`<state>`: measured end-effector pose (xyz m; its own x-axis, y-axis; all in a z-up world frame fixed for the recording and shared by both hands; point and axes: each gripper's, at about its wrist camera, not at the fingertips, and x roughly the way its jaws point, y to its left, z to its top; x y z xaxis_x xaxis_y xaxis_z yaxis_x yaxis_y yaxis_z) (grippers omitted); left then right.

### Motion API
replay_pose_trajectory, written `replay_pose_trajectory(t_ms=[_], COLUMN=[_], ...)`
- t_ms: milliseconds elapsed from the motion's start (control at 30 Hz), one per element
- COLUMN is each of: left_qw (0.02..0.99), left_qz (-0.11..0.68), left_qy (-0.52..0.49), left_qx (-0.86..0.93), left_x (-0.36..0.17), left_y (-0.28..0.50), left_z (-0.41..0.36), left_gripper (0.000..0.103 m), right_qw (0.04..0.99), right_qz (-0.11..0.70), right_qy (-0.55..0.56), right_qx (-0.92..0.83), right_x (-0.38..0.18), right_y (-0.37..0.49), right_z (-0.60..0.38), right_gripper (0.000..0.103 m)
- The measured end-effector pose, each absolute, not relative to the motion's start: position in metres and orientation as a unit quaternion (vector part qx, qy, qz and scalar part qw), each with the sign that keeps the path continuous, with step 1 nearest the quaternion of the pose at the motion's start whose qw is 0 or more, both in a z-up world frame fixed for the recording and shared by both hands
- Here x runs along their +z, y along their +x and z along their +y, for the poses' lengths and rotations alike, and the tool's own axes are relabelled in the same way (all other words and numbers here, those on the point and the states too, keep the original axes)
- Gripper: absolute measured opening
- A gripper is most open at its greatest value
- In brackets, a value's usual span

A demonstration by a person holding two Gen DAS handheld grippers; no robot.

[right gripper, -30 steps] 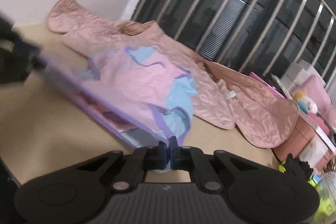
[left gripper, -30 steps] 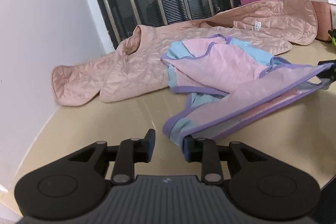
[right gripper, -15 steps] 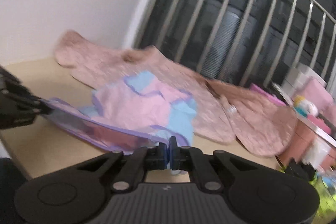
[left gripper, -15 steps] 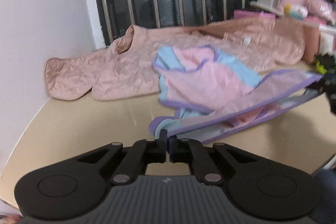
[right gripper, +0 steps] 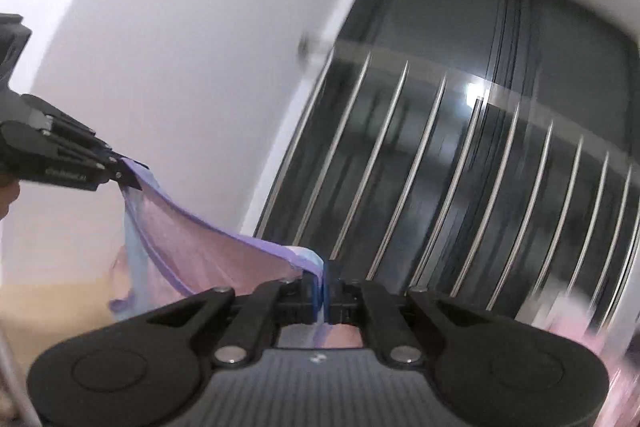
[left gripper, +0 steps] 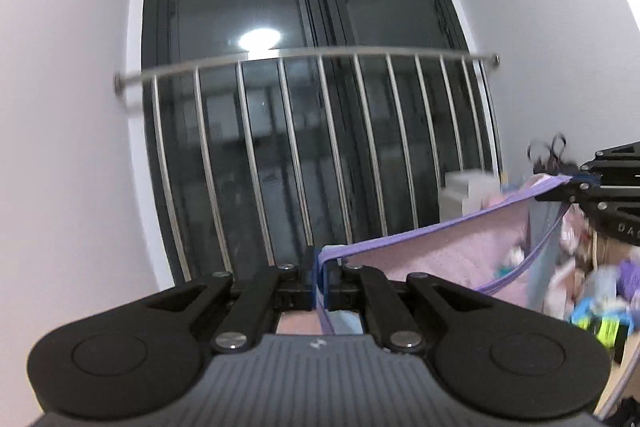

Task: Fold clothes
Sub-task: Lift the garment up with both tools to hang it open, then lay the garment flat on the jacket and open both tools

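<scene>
A pink and light-blue garment with purple trim (left gripper: 452, 251) hangs stretched in the air between my two grippers. My left gripper (left gripper: 319, 281) is shut on one end of its purple hem. My right gripper (right gripper: 324, 287) is shut on the other end; the garment (right gripper: 200, 247) sags between them. In the left wrist view the right gripper (left gripper: 588, 183) shows at the right edge, pinching the hem. In the right wrist view the left gripper (right gripper: 124, 175) shows at the left, pinching the hem. The garment's lower part is hidden below both views.
A dark window with a metal railing of vertical bars (left gripper: 304, 155) fills the wall ahead, between white walls (left gripper: 60, 107). Cluttered boxes and colourful items (left gripper: 592, 291) sit at the right. A strip of beige table (right gripper: 52, 307) shows low at the left.
Both grippers have lifted the garment off the table and tilted upward; the table and the pink quilted jacket have dropped out of view. One second ago the left gripper was open; it shut on the hem.
</scene>
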<state>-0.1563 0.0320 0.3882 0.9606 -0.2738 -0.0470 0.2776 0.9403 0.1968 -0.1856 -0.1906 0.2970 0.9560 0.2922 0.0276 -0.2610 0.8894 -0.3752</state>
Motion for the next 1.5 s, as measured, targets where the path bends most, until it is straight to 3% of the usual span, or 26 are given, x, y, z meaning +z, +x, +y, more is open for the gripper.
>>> replay_pose_trajectory(t_ms=[167, 300, 633, 700, 833, 933, 1033, 1133, 1300, 1367, 1400, 1433, 1467, 1500], left_qw=[0.984, 0.983, 0.982, 0.984, 0.977, 0.975, 0.971, 0.976, 0.96, 0.948, 0.941, 0.935, 0.933, 0.934], left_qz=[0.004, 0.033, 0.083, 0.033, -0.069, -0.08, -0.056, 0.031, 0.217, 0.269, 0.293, 0.308, 0.314, 0.309], left_qy=[0.104, 0.105, 0.142, 0.157, 0.189, 0.185, 0.209, 0.179, 0.08, 0.034, 0.008, -0.003, -0.006, -0.02], left_qx=[-0.146, -0.149, -0.088, -0.08, -0.072, -0.093, -0.098, -0.119, -0.16, -0.167, -0.169, -0.175, -0.177, -0.179], left_x=[0.455, 0.455, 0.379, 0.389, 0.417, 0.419, 0.379, 0.299, 0.102, 0.055, 0.035, 0.027, 0.025, 0.031], left_y=[-0.127, -0.061, 0.148, 0.149, 0.107, 0.075, 0.047, 0.027, -0.02, -0.04, -0.051, -0.06, -0.07, -0.074], left_z=[0.029, 0.031, 0.02, 0.017, 0.017, 0.023, 0.016, 0.012, 0.019, 0.027, 0.034, 0.039, 0.048, 0.058], left_gripper=[0.004, 0.004, 0.004, 0.004, 0.004, 0.004, 0.005, 0.005, 0.004, 0.006, 0.015, 0.038, 0.05, 0.059], right_qw=[0.972, 0.974, 0.974, 0.973, 0.978, 0.977, 0.976, 0.974, 0.958, 0.947, 0.942, 0.938, 0.932, 0.923], right_qz=[-0.071, -0.054, 0.09, 0.092, 0.021, -0.024, -0.029, 0.015, 0.167, 0.226, 0.253, 0.277, 0.3, 0.319], right_qy=[-0.176, -0.184, -0.198, -0.21, -0.209, -0.21, -0.214, -0.222, -0.218, -0.206, -0.196, -0.179, -0.167, -0.165], right_qx=[0.14, 0.12, 0.061, 0.04, 0.009, 0.005, 0.02, 0.046, 0.084, 0.096, 0.103, 0.11, 0.12, 0.136], right_x=[0.389, 0.417, 0.352, 0.342, 0.36, 0.373, 0.36, 0.312, 0.157, 0.092, 0.062, 0.04, 0.023, 0.011], right_y=[-0.174, -0.133, 0.098, 0.126, 0.127, 0.1, 0.065, 0.038, 0.015, -0.002, -0.012, -0.024, -0.036, -0.048], right_z=[-0.2, -0.2, -0.183, -0.173, -0.167, -0.171, -0.176, -0.18, -0.184, -0.189, -0.192, -0.196, -0.199, -0.201], right_gripper=[0.002, 0.002, 0.002, 0.002, 0.002, 0.002, 0.002, 0.002, 0.002, 0.002, 0.002, 0.002, 0.004, 0.013])
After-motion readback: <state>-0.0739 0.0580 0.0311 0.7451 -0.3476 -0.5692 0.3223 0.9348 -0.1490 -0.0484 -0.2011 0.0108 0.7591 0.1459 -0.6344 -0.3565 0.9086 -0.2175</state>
